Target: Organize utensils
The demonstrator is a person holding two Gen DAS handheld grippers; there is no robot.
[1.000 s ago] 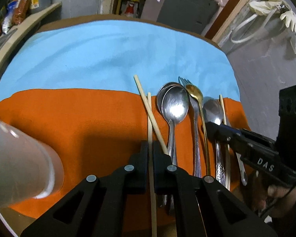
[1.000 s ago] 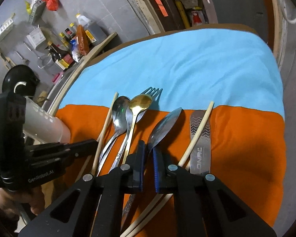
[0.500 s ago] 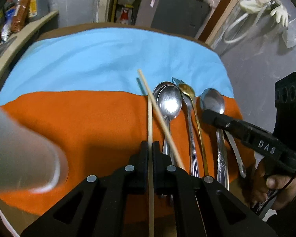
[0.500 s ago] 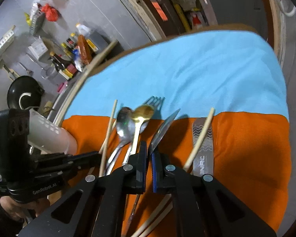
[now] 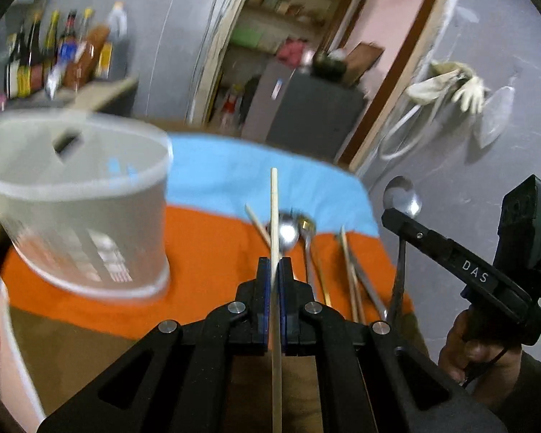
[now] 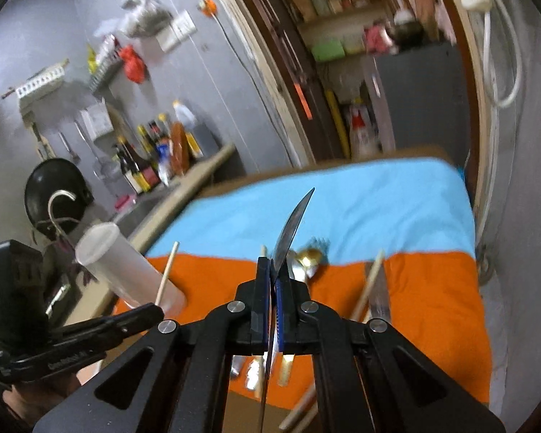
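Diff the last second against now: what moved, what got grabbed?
Both grippers rose off the cloth with their loads: left gripper lifted a chopstick, right gripper a spoon. Nothing newly gripped or released. Remaining utensils stay on the orange cloth.

My two grippers are black. My left gripper (image 5: 274, 270) has blue pads, and it holds a pale tan chopstick (image 5: 274, 216). My right gripper (image 6: 273, 270) has blue pads too, and it holds a shiny silver spoon (image 6: 292, 227). The cloth (image 6: 432, 288) on the table is orange near me and light blue far away. On it lie a gold spoon (image 6: 308, 258), more silver spoons (image 5: 286, 231) and more tan chopsticks (image 6: 369, 281). The cup (image 5: 79, 198) is see-through and a bit white, with little slits in rows on its side. The wall (image 5: 505, 54) is grey. Bottles (image 6: 151, 162) there are dark, red and yellow. White gloves (image 5: 451, 84) hang on it.
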